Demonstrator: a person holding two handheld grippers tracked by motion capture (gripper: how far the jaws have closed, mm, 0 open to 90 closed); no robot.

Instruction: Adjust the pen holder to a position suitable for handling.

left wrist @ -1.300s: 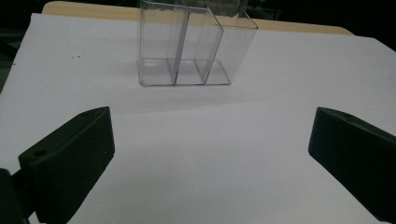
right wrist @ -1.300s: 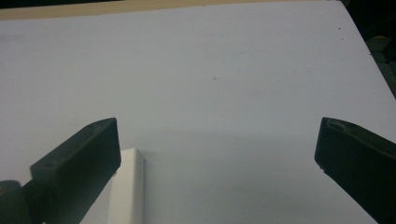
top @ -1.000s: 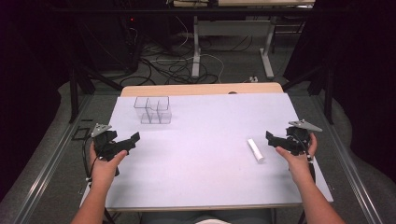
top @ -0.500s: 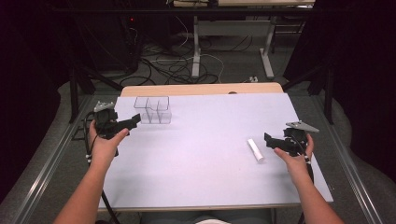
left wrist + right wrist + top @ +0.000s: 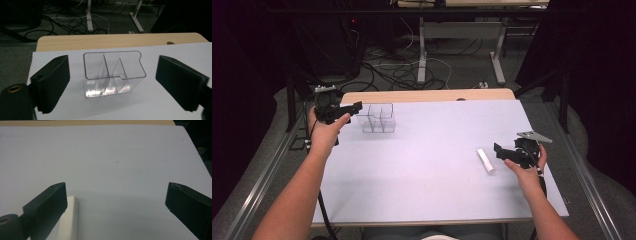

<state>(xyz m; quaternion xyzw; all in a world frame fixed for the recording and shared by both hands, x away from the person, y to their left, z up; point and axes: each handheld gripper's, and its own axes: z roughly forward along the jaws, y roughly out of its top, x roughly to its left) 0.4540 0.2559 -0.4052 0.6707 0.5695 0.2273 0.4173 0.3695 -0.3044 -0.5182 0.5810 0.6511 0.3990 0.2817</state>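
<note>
A clear plastic box (image 5: pixel 377 118) with three compartments stands at the far left of the white table top (image 5: pixel 432 190). My left gripper (image 5: pixel 356 106) hovers just left of it, pointing at it. In the left gripper view the box (image 5: pixel 113 75) stands ahead, framed by the open left gripper (image 5: pixel 113 65). Its jaws have just been closing a little, and no pad touches the box. A white bar (image 5: pixel 485 160) lies at the right. My right gripper (image 5: pixel 498 149) stands open beside it. In the right gripper view the bar (image 5: pixel 68 220) lies by the left jaw of the right gripper (image 5: pixel 117 192).
A wooden table edge (image 5: pixel 427 95) runs behind the white top. Beyond it are floor cables (image 5: pixel 402 70) and desk legs (image 5: pixel 422 50). Metal rails (image 5: pixel 272 165) flank the table on both sides.
My left hand has risen and moved from the table's left edge toward the far left, ending beside the clear box. The right hand has stayed by the white bar.
</note>
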